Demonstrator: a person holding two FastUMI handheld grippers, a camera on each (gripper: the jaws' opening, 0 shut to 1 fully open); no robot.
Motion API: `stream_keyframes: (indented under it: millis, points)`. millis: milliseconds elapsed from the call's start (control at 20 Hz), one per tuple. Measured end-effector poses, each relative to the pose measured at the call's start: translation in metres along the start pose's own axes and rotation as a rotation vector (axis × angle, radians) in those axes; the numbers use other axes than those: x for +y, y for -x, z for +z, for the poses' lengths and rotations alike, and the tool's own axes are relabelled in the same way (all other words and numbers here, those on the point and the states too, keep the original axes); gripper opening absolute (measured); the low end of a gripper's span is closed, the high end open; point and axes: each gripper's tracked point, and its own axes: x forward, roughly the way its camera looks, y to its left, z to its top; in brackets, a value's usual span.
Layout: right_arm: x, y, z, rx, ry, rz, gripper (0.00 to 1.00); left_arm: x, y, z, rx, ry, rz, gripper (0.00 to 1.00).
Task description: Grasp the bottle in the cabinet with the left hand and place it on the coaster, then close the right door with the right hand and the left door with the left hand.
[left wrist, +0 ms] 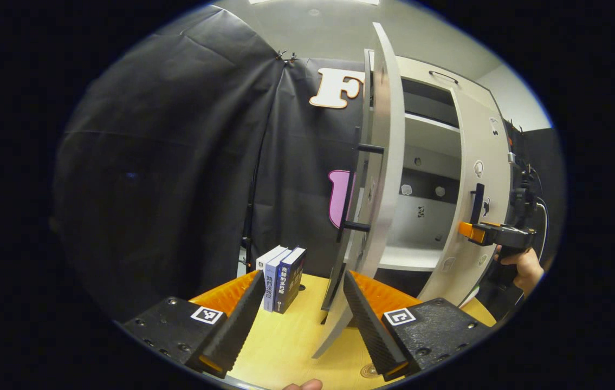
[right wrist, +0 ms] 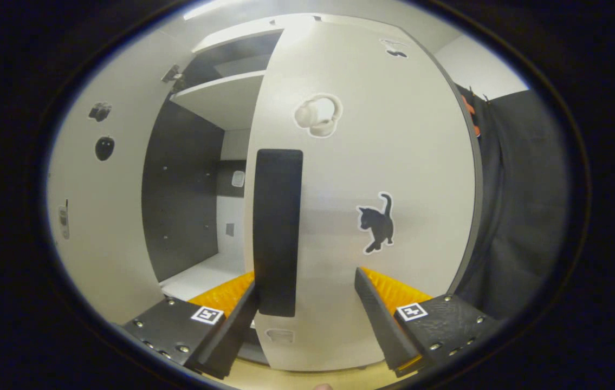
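We see the left gripper [left wrist: 302, 319] spread wide, holding nothing, the white left cabinet door [left wrist: 380, 179] edge-on just ahead between its fingers; right gripper [right wrist: 307, 319] wide too, the white right door's [right wrist: 394, 162] black bar handle [right wrist: 277, 233] beside its left finger.

Left gripper [left wrist: 302, 319], right gripper [right wrist: 307, 319]: ribbed jaws, screwed mounts, square tags.

The cabinet [left wrist: 426, 162] stands on the counter [left wrist: 296, 336] with both doors swung out. Three books [left wrist: 281, 277] stand upright on the counter, left of the left door [left wrist: 380, 179]. The right gripper [left wrist: 475, 232] is at the right door [right wrist: 394, 162], beside its handle [right wrist: 277, 233].
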Motion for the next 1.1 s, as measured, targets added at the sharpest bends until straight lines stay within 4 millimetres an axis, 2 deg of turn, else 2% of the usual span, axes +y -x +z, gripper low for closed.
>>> stream_keyframes:
  millis: [50,100,200,250,300,350,450,500,550,600,650,700,750,800,850,900,1050,1100]
  points:
    - [0.000,-0.001,0.000,-0.001,0.001,-0.012,1.00,0.002,0.000,0.004,-0.004,-0.009,0.000,0.92]
    - [0.000,-0.003,-0.001,-0.001,0.002,-0.023,0.96,0.006,0.000,0.008,-0.010,-0.015,0.002,0.92]
    - [0.000,-0.005,-0.001,-0.002,0.004,-0.045,0.97,0.011,0.000,0.012,-0.014,-0.022,0.001,0.92]
    - [0.000,-0.007,-0.001,-0.005,0.003,-0.053,0.97,0.013,0.001,0.015,-0.016,-0.026,0.000,0.87]
    - [0.000,-0.007,-0.001,-0.005,-0.002,-0.060,0.97,0.016,0.000,0.020,-0.020,-0.031,-0.001,0.92]
    - [0.000,-0.008,-0.001,-0.006,0.000,-0.065,1.00,0.018,0.000,0.024,-0.020,-0.040,-0.004,0.92]
    - [0.001,-0.006,-0.002,0.004,-0.004,-0.069,0.97,0.019,-0.004,0.032,-0.029,-0.045,-0.018,0.92]
    - [0.002,-0.004,-0.002,0.015,-0.011,-0.061,1.00,0.016,-0.006,0.037,-0.027,-0.045,-0.038,0.87]
    - [0.004,-0.002,-0.003,0.024,-0.014,-0.053,1.00,0.014,-0.007,0.042,-0.032,-0.046,-0.059,0.92]
    - [0.005,0.002,0.000,0.018,-0.011,-0.052,1.00,0.010,-0.009,0.049,-0.041,-0.053,-0.084,0.92]
    - [0.004,0.007,0.002,0.010,-0.003,-0.053,1.00,0.006,-0.010,0.054,-0.047,-0.064,-0.103,0.87]
    - [0.003,0.013,0.000,0.012,0.004,-0.051,1.00,0.002,-0.010,0.060,-0.062,-0.077,-0.119,0.92]
    - [0.002,0.019,0.000,0.017,0.009,-0.053,1.00,-0.001,-0.010,0.065,-0.068,-0.090,-0.137,0.92]
    - [0.001,0.024,0.000,0.019,0.014,-0.054,0.97,-0.004,-0.010,0.069,-0.077,-0.102,-0.150,0.87]
    - [0.000,0.031,-0.001,0.023,0.018,-0.056,0.97,-0.006,-0.011,0.072,-0.082,-0.108,-0.165,0.92]
    - [-0.001,0.037,-0.002,0.027,0.023,-0.058,1.00,-0.009,-0.012,0.072,-0.079,-0.107,-0.179,0.92]
    - [-0.004,0.061,-0.008,0.044,0.036,-0.058,1.00,-0.012,-0.017,0.069,-0.066,-0.090,-0.210,0.92]
    - [-0.005,0.070,-0.010,0.050,0.040,-0.058,0.97,-0.014,-0.020,0.068,-0.061,-0.086,-0.227,0.92]
